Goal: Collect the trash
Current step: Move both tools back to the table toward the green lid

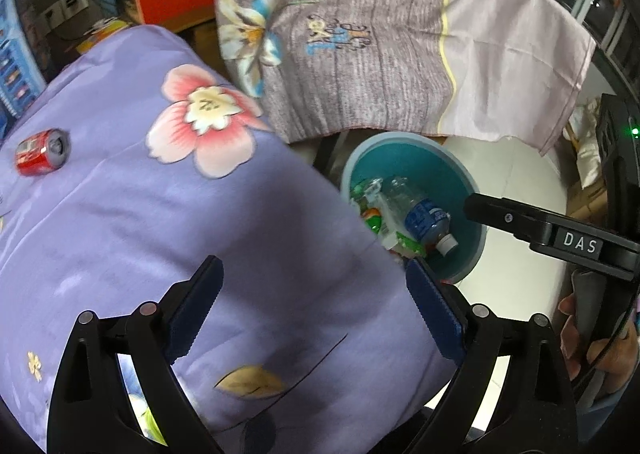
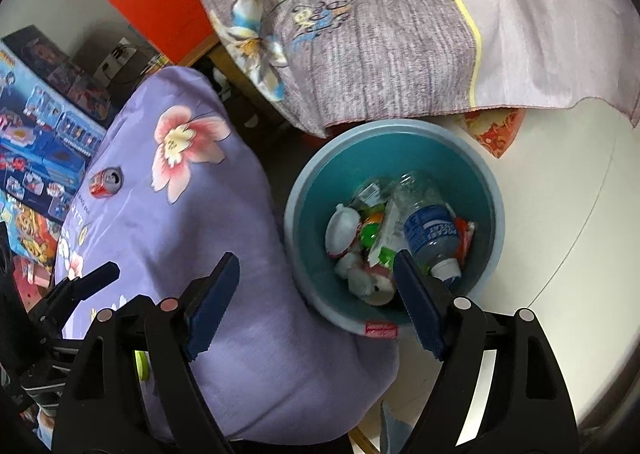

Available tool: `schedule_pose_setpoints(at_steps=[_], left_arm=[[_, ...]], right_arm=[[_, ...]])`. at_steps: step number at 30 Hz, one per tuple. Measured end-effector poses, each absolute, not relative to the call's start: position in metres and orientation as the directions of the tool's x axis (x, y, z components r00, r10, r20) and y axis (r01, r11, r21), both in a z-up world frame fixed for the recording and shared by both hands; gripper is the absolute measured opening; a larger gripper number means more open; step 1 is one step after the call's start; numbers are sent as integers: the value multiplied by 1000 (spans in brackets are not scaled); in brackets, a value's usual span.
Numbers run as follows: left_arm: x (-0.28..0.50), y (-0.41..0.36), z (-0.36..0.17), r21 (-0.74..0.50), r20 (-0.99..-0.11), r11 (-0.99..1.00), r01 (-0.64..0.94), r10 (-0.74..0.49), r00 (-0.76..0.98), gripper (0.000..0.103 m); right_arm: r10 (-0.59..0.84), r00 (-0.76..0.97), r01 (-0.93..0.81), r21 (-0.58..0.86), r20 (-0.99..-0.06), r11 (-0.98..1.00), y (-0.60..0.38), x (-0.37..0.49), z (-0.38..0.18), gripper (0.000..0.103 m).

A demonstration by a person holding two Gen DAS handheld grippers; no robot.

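Observation:
A teal bin (image 2: 308,189) (image 1: 460,169) stands on the white floor beside a purple floral quilt (image 1: 200,238) (image 2: 224,254). Inside it lie a clear bottle with a blue label (image 2: 426,228) (image 1: 426,219), a white rounded container (image 2: 340,228) and several wrappers. A red soda can (image 1: 42,151) (image 2: 105,182) lies on its side on the quilt, far to the left. My right gripper (image 2: 316,294) hangs open above the bin's near rim, nothing between its fingers. Over the quilt my left gripper (image 1: 314,300) is open and empty too. The right gripper's black finger (image 1: 520,219) shows beside the bin.
A grey-lilac flowered sheet (image 1: 360,37) (image 2: 380,33) drapes over furniture behind the bin. An orange-red box (image 2: 152,1) and colourful toy boxes (image 2: 44,133) stand at the left. A hand (image 1: 588,334) holds the other gripper's handle at the right edge. White floor (image 2: 560,213) extends right of the bin.

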State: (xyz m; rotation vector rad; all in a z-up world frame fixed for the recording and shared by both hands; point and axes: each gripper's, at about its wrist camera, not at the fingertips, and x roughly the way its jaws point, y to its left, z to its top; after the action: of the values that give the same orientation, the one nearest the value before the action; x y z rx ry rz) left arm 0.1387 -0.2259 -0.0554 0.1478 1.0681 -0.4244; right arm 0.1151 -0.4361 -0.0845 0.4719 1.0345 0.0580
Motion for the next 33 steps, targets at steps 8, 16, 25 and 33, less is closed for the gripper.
schedule_pose_setpoints(at_steps=[8,16,25,33], left_arm=[[112,-161,-57,-77,-875,946,315,-215,433,93],[88,-85,-80,-95,-895,978,185,-165,414,93],[57,-49,-100,-127,-906,979,158,-180,384,93],[49,-76,-109,-93,-896,965,244,-188,402,92]], right_arm=[[304,481,89,390,-823,916,-381,102,-82,77],[329,443,8,371,-834,929,-325,97,-80,77],[351,389,-58,358,-851,932,-271,92,-87,77],[352,371,-64,355,-859,933,-260,86,-90,77]])
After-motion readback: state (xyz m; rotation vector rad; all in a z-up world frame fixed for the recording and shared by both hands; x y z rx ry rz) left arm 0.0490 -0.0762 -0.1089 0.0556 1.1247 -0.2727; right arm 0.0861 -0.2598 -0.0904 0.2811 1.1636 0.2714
